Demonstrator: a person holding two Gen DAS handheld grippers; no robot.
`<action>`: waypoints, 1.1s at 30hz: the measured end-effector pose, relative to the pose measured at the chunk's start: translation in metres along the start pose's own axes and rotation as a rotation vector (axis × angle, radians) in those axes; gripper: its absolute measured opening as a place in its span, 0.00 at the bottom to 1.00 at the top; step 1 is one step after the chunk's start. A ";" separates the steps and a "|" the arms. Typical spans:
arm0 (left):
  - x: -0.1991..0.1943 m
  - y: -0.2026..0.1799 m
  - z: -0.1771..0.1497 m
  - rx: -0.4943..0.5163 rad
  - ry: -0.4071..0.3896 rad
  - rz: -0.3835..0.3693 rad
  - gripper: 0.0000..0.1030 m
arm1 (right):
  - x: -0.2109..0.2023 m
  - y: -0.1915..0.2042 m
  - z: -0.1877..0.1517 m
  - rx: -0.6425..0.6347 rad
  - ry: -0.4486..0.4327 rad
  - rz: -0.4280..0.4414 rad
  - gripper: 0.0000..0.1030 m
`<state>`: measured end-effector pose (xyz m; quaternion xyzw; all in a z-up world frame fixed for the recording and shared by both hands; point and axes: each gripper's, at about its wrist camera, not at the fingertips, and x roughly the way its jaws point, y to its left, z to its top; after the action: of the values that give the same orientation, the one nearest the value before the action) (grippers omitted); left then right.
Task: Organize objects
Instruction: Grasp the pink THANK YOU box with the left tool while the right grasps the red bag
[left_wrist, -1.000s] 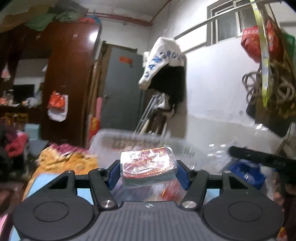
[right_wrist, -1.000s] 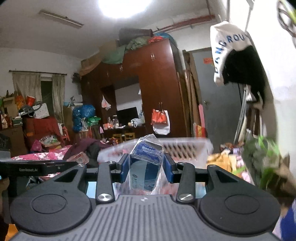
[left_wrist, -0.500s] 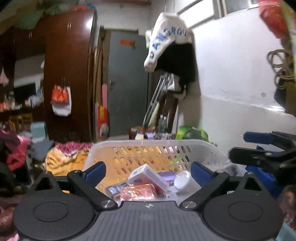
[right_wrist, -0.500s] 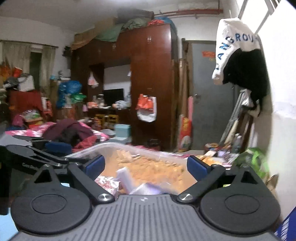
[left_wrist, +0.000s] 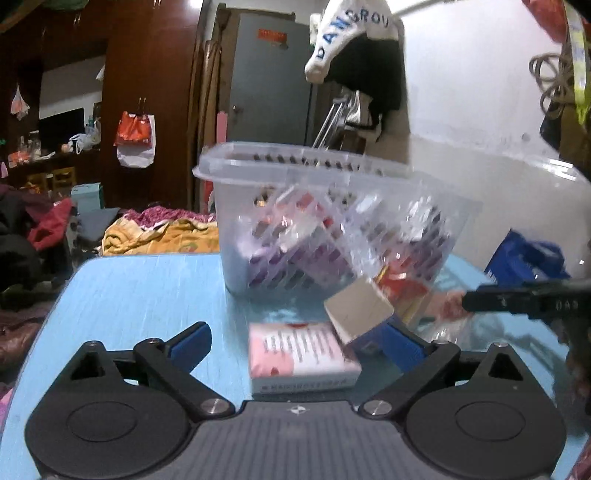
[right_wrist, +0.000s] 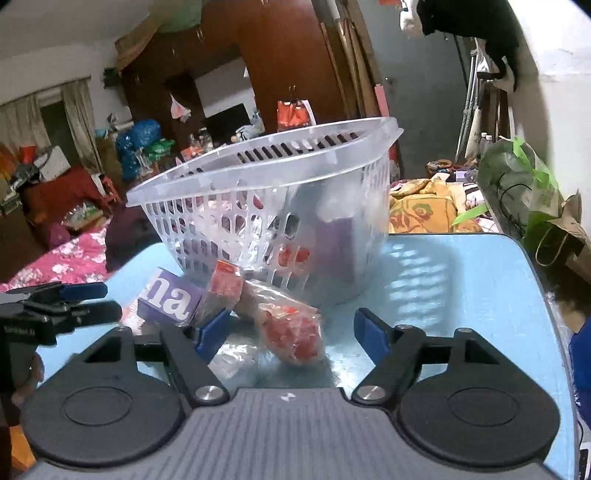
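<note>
Both grippers hang low over the blue table (right_wrist: 461, 288). The left gripper (left_wrist: 295, 341) stands spread wide around a pink box (left_wrist: 299, 356) without touching it. The right gripper (right_wrist: 291, 332) is closing around a clear packet of red pieces (right_wrist: 291, 332), seemingly not yet pinching. The slotted basket (right_wrist: 258, 173) sits just beyond.

The basket (right_wrist: 295, 192) is showing as translucent, slotted plastic, standing on a smooth light-blue table (right_wrist: 461, 295) that is giving off a faint sheen. A clear, crinkled plastic bag (right_wrist: 291, 332) of red pieces is glinting, while the pink box (left_wrist: 301, 356) and the purple box (right_wrist: 171, 299) are looking like matt printed card.
</note>
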<state>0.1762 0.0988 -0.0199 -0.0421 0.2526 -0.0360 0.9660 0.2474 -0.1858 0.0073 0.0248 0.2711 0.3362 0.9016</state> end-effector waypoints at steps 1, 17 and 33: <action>0.003 0.002 -0.003 0.006 0.012 -0.001 0.97 | 0.003 0.003 -0.001 -0.003 0.007 -0.013 0.75; 0.014 0.004 -0.017 -0.065 0.078 0.044 0.73 | 0.007 0.012 -0.014 -0.066 -0.039 -0.096 0.47; -0.030 -0.021 -0.024 0.068 -0.192 -0.039 0.73 | -0.007 0.019 -0.013 -0.084 -0.155 -0.080 0.47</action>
<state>0.1373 0.0793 -0.0243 -0.0175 0.1566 -0.0590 0.9857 0.2250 -0.1768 0.0038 0.0020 0.1871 0.3080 0.9328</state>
